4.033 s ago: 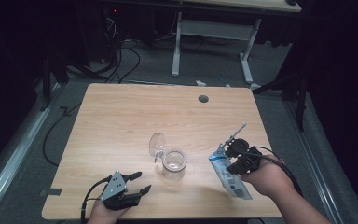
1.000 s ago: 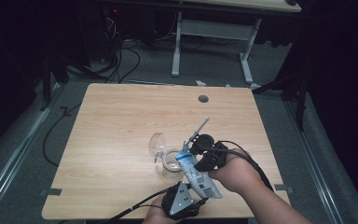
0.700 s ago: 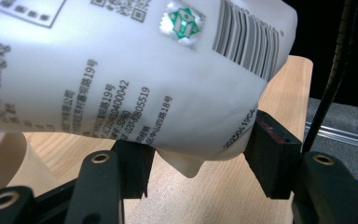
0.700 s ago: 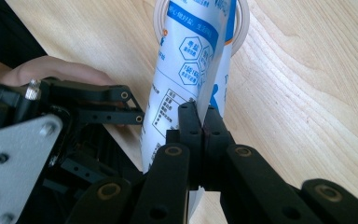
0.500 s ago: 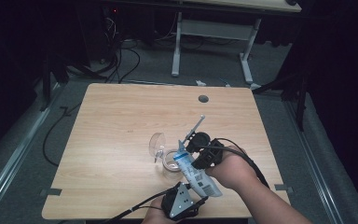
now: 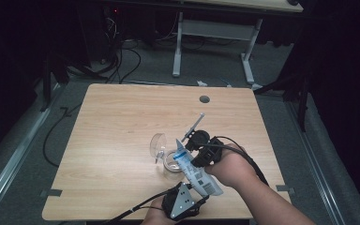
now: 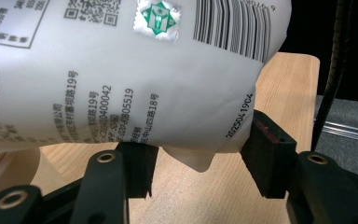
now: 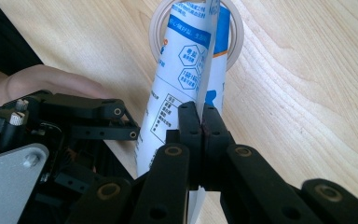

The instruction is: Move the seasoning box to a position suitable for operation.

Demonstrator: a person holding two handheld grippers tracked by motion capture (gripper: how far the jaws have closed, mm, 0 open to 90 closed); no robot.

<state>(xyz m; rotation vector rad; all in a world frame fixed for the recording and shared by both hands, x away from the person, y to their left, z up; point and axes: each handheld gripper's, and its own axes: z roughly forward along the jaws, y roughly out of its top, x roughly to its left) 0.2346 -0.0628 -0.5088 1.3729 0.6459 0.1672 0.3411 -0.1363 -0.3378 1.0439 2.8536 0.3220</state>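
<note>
A white and blue printed pouch (image 6: 202,182) hangs slanted over the front of the table, its upper end pointing into the mouth of a clear glass jar (image 6: 169,165). My right gripper (image 6: 193,157) is shut on the pouch's flat edge (image 8: 182,60), and the jar's rim (image 8: 235,51) rings the pouch tip in the right gripper view. My left gripper (image 6: 198,199) sits at the front edge below the pouch's lower end. In the left gripper view the pouch (image 7: 121,70) lies between the jaws of the left gripper (image 7: 200,154), which have just been closing; the pads do not clearly press on it.
A clear round lid (image 6: 158,142) stands on its edge beside the jar. The wooden table (image 6: 122,122) has a cable hole (image 6: 204,99) near its far edge. Behind it stand a white desk frame (image 6: 178,47) and floor cables (image 6: 122,61).
Since four seconds ago the right gripper carried the pouch left over the jar, and the left gripper moved right under the pouch's lower end. Over the last second little has shifted.
</note>
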